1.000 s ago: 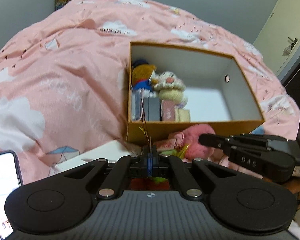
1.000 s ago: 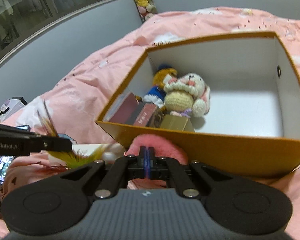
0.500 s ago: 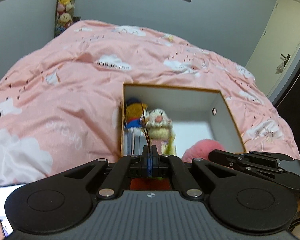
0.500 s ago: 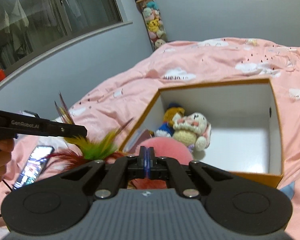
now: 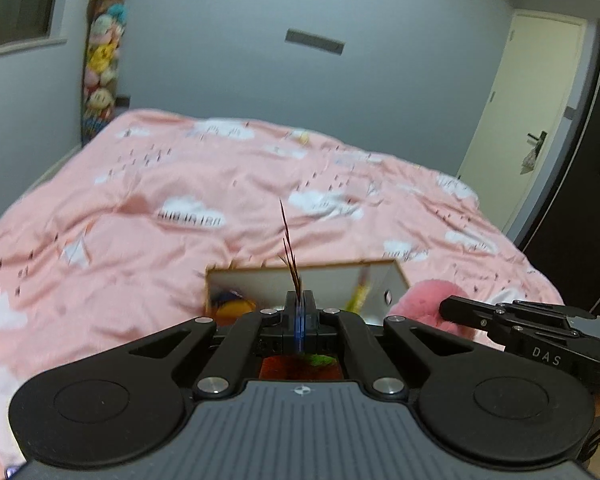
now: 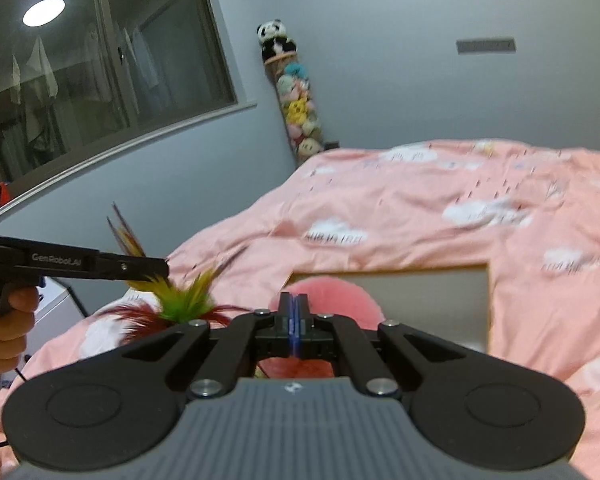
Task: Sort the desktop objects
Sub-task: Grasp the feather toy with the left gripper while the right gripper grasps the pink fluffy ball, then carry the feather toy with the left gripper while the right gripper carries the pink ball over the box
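Note:
My left gripper [image 5: 299,298] is shut on a feather toy; dark red quills [image 5: 288,248] stick up between its fingers. The right wrist view shows the same toy's green and red feathers [image 6: 184,300] fanning out at the left gripper's tip [image 6: 165,269]. My right gripper [image 6: 294,300] is shut on a fluffy pink plush ball [image 6: 340,292], which bulges behind and below its fingers. In the left wrist view the ball [image 5: 432,300] hangs at the right gripper's tip [image 5: 444,305]. Both are held above the near edge of the orange box [image 5: 260,282] [image 6: 432,292].
The box lies on a pink cloud-print duvet [image 5: 140,220], with soft toys [image 5: 232,306] at its left end. A column of plush toys [image 6: 300,120] stands in the far corner. A door [image 5: 540,120] is at the right, a window [image 6: 100,60] at the left. A hand [image 6: 0,332] grips the left handle.
Both grippers have risen and tilted up with the feather toy and pink ball, so the box has sunk low in both views. The phone has dropped out of sight.

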Motion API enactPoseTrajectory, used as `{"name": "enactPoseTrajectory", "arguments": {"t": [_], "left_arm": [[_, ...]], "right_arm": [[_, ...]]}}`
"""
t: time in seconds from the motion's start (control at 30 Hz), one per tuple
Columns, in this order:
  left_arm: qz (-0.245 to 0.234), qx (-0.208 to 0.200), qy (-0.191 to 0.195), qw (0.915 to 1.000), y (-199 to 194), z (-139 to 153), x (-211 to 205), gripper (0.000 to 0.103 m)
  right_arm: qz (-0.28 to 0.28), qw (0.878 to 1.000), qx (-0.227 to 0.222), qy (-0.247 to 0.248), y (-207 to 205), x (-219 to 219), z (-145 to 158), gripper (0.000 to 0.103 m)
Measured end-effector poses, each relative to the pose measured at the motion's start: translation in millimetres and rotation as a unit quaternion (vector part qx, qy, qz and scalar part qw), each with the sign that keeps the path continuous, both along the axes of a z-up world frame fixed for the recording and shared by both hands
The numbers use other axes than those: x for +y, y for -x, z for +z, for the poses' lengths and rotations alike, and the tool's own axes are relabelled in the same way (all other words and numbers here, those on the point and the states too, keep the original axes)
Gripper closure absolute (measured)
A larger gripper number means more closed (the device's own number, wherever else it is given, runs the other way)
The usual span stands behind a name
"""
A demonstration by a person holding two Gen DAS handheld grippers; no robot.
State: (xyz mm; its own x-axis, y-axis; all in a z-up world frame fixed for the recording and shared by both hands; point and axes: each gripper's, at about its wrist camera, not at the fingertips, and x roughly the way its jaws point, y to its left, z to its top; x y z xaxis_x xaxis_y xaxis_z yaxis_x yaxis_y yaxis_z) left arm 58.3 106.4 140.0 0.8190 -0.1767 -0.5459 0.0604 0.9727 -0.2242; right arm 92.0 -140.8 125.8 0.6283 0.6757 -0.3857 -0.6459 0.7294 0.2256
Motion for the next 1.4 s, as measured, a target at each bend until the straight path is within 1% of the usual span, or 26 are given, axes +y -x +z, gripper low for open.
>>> {"name": "enactPoseTrajectory", "arguments": {"t": [0.13, 0.2, 0.3, 0.5, 0.67, 0.8, 1.03, 1.23, 1.4], "left_arm": [[-0.013, -0.019, -0.004, 0.9997, -12, 13, -10, 0.103], [-0.021, -0.021, -0.004, 0.9996, -18, 15, -15, 0.103], [-0.031, -0.014, -0.001, 0.9994, -29, 13, -22, 0.103], [-0.05, 0.005, 0.006, 0.9987, -48, 0, -37, 0.103], [-0.058, 0.026, 0.015, 0.9979, -66, -14, -43, 0.103], [-0.055, 0.043, 0.012, 0.9974, -79, -27, -44, 0.103], [-0.05, 0.073, 0.013, 0.996, -97, -50, -39, 0.103], [-0.046, 0.087, 0.012, 0.995, -109, -60, -35, 0.103], [-0.047, 0.094, 0.014, 0.9944, -117, -64, -34, 0.103]], "right_arm": [[-0.009, 1.0, -0.023, -0.004, -8, -5, 15, 0.103], [-0.013, 1.0, -0.028, -0.004, -13, -6, 19, 0.103], [-0.018, 0.999, -0.03, -0.002, -19, -5, 19, 0.103], [-0.028, 0.999, -0.017, 0.007, -32, -5, 10, 0.103], [-0.041, 0.999, 0.003, 0.018, -47, -7, -1, 0.103], [-0.049, 0.998, 0.02, 0.037, -56, -5, -15, 0.103], [-0.041, 0.995, 0.068, 0.065, -71, 6, -54, 0.103], [-0.034, 0.99, 0.11, 0.076, -79, 13, -82, 0.103], [-0.032, 0.988, 0.131, 0.081, -87, 18, -97, 0.103]]}}
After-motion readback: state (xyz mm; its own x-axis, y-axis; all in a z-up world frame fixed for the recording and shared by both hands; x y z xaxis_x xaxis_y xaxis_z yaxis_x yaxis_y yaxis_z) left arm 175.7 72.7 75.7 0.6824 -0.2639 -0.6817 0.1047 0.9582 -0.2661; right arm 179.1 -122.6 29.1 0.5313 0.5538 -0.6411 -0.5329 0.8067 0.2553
